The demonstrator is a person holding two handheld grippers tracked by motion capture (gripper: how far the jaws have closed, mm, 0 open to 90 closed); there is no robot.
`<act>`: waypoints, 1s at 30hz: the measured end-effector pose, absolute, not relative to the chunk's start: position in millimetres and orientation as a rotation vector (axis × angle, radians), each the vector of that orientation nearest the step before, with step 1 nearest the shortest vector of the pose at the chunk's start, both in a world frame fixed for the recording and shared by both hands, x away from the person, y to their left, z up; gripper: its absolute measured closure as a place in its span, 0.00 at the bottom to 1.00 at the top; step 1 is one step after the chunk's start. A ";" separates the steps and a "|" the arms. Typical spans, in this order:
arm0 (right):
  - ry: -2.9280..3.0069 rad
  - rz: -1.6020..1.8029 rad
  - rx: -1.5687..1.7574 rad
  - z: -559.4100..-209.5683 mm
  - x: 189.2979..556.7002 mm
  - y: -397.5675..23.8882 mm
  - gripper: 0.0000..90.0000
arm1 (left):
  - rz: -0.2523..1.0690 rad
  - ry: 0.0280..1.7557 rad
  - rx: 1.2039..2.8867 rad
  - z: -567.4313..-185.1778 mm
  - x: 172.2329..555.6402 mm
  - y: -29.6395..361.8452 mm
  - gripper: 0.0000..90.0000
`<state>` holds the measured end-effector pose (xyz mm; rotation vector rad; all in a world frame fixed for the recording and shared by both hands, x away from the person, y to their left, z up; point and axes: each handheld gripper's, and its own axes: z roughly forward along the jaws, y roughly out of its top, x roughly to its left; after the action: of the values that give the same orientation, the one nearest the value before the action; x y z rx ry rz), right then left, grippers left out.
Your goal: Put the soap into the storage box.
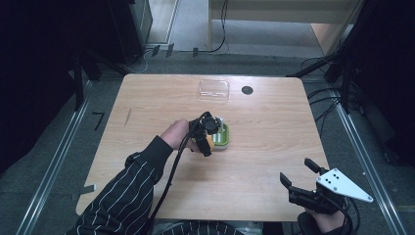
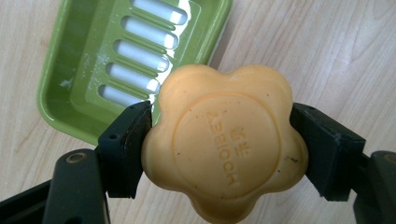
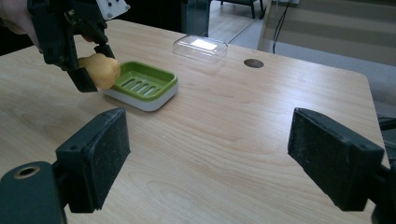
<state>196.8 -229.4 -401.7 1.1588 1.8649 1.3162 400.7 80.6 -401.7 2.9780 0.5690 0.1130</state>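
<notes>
Partly, soap [image 2: 224, 147] hides the green dish's [image 2: 60, 88] corner.

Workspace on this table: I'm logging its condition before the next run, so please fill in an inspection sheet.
Surface: wooden table with a round hole near the far edge.
Job's things: flower-shaped orange soap, held just beside the green soap dish, not in it.
Clutter: clear plastic lid at the far edge.
Grippers: left gripper shut on the soap; right gripper open, holding nothing, at the near right corner.
Cables: black cable trailing from the left gripper along the sleeve; more on the floor at right.
Surroundings: grey floor, metal rails, dark stands.
</notes>
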 end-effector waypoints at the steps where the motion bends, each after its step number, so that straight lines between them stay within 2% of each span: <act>1: 1.862 1.316 1.164 -401.8 196.2 -229.7 0.15 | 0.119 0.570 2.976 -401.4 401.6 80.5 0.29; 30: 1.840 1.297 1.183 -402.1 188.0 -235.1 0.15 | 0.125 0.577 2.952 -396.0 424.6 77.1 0.29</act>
<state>188.0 -235.1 -402.1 1.1830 1.8398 1.2965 424.6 77.1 -396.0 2.9520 0.5766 0.1252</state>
